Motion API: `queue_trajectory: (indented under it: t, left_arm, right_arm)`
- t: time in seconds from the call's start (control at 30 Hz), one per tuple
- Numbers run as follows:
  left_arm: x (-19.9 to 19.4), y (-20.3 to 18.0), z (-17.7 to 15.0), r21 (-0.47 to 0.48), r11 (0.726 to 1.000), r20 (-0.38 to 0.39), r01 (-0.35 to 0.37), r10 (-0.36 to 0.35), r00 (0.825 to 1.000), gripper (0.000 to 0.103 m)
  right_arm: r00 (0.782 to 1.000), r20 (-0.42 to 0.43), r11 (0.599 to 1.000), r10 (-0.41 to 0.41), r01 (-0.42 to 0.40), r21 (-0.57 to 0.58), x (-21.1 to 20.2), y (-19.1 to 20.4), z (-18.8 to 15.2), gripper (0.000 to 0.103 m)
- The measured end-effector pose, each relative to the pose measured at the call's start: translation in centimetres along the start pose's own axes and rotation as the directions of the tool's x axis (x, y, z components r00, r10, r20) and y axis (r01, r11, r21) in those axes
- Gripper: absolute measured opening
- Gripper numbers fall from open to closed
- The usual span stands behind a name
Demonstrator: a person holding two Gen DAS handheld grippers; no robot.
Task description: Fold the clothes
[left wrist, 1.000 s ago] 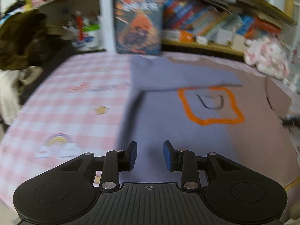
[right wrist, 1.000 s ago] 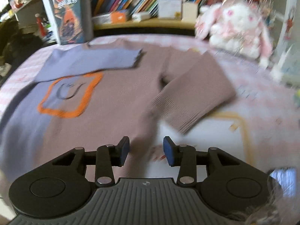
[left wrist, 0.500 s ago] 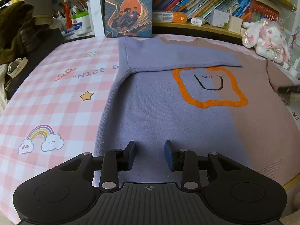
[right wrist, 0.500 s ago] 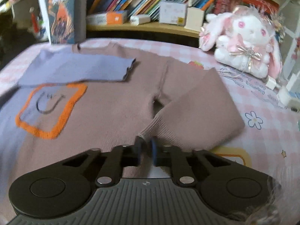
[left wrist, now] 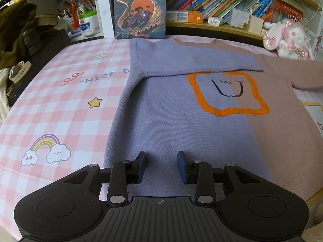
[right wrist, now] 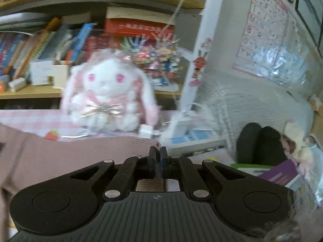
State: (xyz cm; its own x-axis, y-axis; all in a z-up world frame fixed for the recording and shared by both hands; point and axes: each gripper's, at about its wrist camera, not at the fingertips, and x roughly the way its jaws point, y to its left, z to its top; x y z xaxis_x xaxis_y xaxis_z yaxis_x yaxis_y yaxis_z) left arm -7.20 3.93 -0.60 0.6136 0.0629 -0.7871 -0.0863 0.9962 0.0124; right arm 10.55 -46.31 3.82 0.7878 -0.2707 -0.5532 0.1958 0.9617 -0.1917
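Observation:
A knit sweater (left wrist: 181, 125), lilac on its left half and mauve on its right, lies flat on the pink checked cover (left wrist: 60, 104). An orange square with a smiling face (left wrist: 226, 92) marks its chest. Its lilac sleeve (left wrist: 191, 62) is folded across the chest. My left gripper (left wrist: 161, 165) hovers open over the lilac lower body, with nothing between its fingers. In the right wrist view my right gripper (right wrist: 158, 151) is shut on the edge of the mauve sleeve (right wrist: 80, 153). The sleeve is lifted and stretches away to the left.
An upright book (left wrist: 140, 8) and a shelf of books (left wrist: 222, 6) stand behind the sweater. A white plush rabbit (right wrist: 107, 98) sits at the far right, with a white charger and cable (right wrist: 181, 123) beside it. A dark jacket (left wrist: 16, 32) lies at the left edge.
My right gripper shut on the mauve sleeve's edge, then swung up and to the right with it, so its view now faces the rabbit. The left gripper hardly moved.

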Motion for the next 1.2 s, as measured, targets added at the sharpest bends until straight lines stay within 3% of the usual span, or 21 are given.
queue_trajectory:
  t: [0.3, 0.37, 0.43, 0.5, 0.57, 0.63, 0.7, 0.83, 1.03, 1.2]
  left_arm:
    - [-0.4, -0.4, 0.5, 0.014, 1.000, 0.020, -0.027, 0.026, 0.999, 0.035]
    - [-0.9, -0.7, 0.9, 0.026, 0.999, 0.051, -0.034, 0.033, 0.998, 0.035]
    - [-1.7, -1.4, 1.9, 0.059, 0.998, 0.119, -0.017, 0.010, 0.993, 0.035]
    - [-2.2, -2.2, 3.0, 0.097, 0.995, 0.178, -0.003, -0.015, 0.984, 0.038]
    - [-1.4, -3.7, 4.2, 0.160, 0.987, 0.176, 0.013, -0.041, 0.984, 0.040]
    - [-0.2, -5.4, 5.2, 0.212, 0.977, 0.168, 0.037, -0.074, 0.983, 0.040]
    - [1.0, -7.2, 6.3, 0.258, 0.964, 0.158, 0.066, -0.110, 0.981, 0.040]
    - [3.4, -10.5, 7.8, 0.346, 0.930, 0.134, 0.126, -0.182, 0.974, 0.040]
    - [6.7, -15.2, 9.7, 0.439, 0.887, 0.101, 0.144, -0.208, 0.973, 0.041]
    - [8.3, -17.7, 10.7, 0.479, 0.865, 0.102, 0.151, -0.226, 0.969, 0.047]
  right_arm:
    - [0.994, -0.099, 0.998, -0.054, 0.055, 0.001, 2.8, 0.9, -1.1, 0.004]
    - [0.992, -0.108, 0.998, -0.065, 0.067, 0.011, 2.9, 1.1, -1.3, 0.013]
    - [0.996, -0.087, 0.999, -0.032, 0.033, 0.009, 1.9, 1.5, -1.3, 0.030]
    - [0.997, -0.074, 1.000, 0.027, -0.026, 0.006, 0.7, 2.2, -1.4, 0.032]
    - [0.989, -0.081, 0.993, 0.120, -0.120, 0.001, -0.6, 3.5, -1.6, 0.034]
    - [0.963, -0.128, 0.971, 0.237, -0.240, -0.003, -2.0, 5.5, -2.7, 0.035]
    - [0.921, -0.174, 0.935, 0.349, -0.355, -0.002, -3.3, 7.6, -3.8, 0.035]
    - [0.836, -0.258, 0.863, 0.484, -0.505, -0.017, -6.4, 11.6, -6.6, 0.035]
    - [0.748, -0.328, 0.798, 0.577, -0.602, 0.030, -8.3, 13.9, -9.4, 0.038]
    - [0.717, -0.343, 0.768, 0.607, -0.641, 0.020, -9.3, 14.7, -10.4, 0.035]
